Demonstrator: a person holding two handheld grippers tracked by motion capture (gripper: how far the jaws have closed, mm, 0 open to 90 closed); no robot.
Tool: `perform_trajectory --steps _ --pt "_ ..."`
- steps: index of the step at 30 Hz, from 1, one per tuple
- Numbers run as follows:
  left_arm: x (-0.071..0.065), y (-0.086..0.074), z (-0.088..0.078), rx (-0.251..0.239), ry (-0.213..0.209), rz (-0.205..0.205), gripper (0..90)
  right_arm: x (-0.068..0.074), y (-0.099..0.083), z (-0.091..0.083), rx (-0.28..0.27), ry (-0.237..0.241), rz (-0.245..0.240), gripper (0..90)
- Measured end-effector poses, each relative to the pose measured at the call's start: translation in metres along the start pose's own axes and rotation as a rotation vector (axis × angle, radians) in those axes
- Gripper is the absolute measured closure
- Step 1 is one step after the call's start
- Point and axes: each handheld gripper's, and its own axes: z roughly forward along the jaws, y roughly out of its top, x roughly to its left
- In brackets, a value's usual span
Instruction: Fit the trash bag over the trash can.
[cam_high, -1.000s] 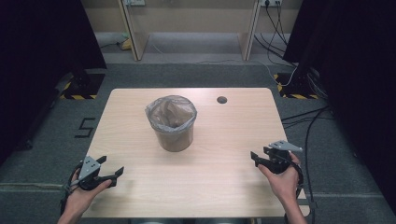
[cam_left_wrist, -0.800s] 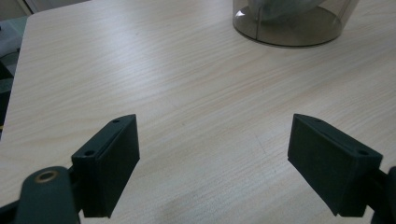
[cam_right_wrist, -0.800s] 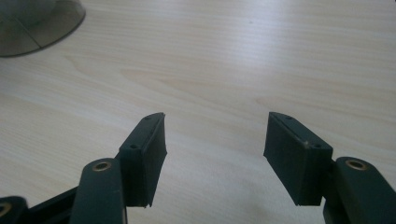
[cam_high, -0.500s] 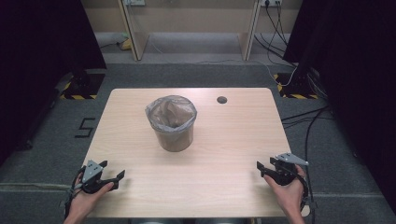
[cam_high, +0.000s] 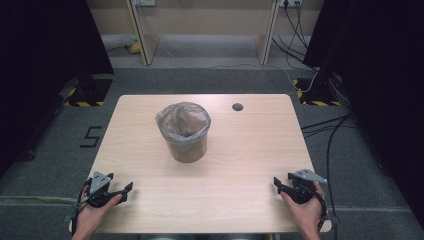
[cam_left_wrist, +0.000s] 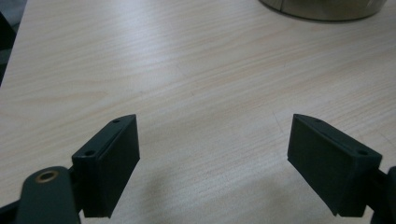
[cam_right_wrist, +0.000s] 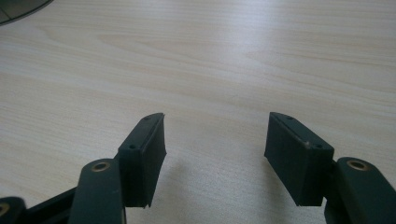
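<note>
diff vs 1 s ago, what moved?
Both hands pulled back toward the table's near edge: left claw at the near-left corner, right claw at the near-right. Both stayed open and empty. The lined bin did not move.

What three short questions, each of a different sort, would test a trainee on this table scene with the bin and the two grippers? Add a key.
1. True or false: the bin is lined with a plastic bag.
2. Which is nearest the far edge of the table? A the left gripper; B the small dark hole; C the right gripper.
3. Fill in: both grippers have their jaws ____ with nothing between them.

Key
1. True: a crinkled clear bag folds over the rim.
2. B: the hole sits near the far edge, while both grippers are at the near corners.
3. Open: in each gripper view bare wood shows between the jaws.
</note>
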Motion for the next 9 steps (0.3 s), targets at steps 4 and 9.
perform_trajectory --steps 4,9 --pt "0.001 0.0005 0.0032 0.058 0.007 -0.018 16.0 -0.0013 0.0002 0.0001 0.005 0.003 0.012 37.9" --pt "0.0054 0.0006 0.0068 0.121 0.006 -0.063 16.0 -0.0028 -0.0002 -0.0005 0.001 0.002 0.026 37.5"
